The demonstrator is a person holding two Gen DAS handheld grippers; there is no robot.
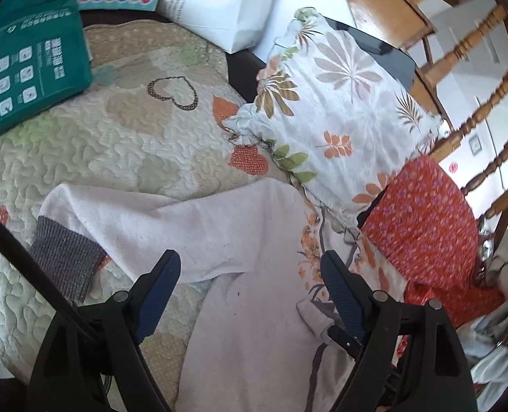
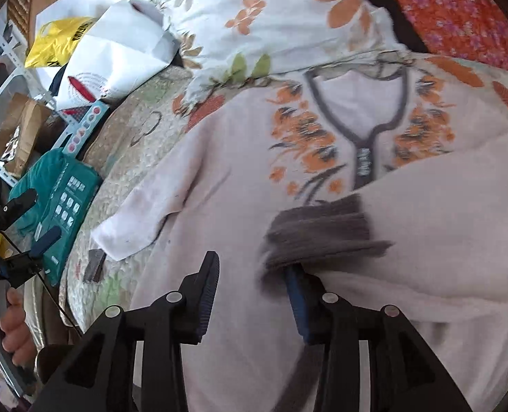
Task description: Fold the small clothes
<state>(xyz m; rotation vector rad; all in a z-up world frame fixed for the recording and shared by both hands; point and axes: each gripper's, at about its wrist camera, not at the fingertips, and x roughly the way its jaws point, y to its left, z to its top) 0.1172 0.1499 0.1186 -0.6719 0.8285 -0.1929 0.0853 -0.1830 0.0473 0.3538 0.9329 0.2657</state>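
Note:
A pale pink top with orange flowers and grey trim lies flat on a quilted blanket. One sleeve is folded across its front, and that sleeve's grey cuff rests over the tip of one finger of my right gripper. The right jaws stand apart and press on nothing. The other sleeve stretches out sideways and ends in a grey cuff. My left gripper hovers open above that sleeve's armpit, with only cloth below it. It also shows at the left edge as the left gripper, in a person's hand.
A floral pillow and a red flowered cloth lie just past the top's collar. A teal package, a white paper bag and a yellow bag sit beyond the outstretched sleeve. A wooden chair stands behind the pillow.

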